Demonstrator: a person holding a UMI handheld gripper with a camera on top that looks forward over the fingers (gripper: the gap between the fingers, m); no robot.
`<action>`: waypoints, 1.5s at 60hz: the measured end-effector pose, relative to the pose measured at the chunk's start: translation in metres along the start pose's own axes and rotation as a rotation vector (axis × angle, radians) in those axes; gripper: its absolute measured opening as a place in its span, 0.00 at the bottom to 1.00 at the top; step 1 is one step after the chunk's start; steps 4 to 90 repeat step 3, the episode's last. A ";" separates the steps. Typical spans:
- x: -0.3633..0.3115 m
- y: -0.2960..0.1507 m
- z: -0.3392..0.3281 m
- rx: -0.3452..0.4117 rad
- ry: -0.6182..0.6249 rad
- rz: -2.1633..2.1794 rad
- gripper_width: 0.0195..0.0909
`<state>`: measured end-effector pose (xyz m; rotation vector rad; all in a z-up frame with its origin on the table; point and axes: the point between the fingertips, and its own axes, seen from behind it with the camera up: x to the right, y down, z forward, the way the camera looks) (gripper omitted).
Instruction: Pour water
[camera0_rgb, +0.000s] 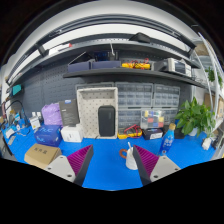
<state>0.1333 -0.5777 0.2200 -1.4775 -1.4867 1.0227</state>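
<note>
Approach stage: the hand-held gripper (112, 165), fingers apart and empty, hovers above the blue table (105, 172); reaching the right-of-centre bottle (168, 139) seemingly comes next.

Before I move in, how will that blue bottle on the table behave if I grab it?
The blue bottle stands tall and narrow, so a high nudge would probably tip it. It looks like plastic, so it may flex under the jaws, now open. Its fill, and so its weight, cannot be told.

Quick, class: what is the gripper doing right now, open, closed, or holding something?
Gripper: open, holding nothing; a small white object sits on the blue table between its fingers.
</note>
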 end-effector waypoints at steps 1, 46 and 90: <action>-0.002 0.001 -0.001 -0.001 -0.001 -0.003 0.86; -0.007 0.002 -0.003 -0.002 0.001 -0.009 0.86; -0.007 0.002 -0.003 -0.002 0.001 -0.009 0.86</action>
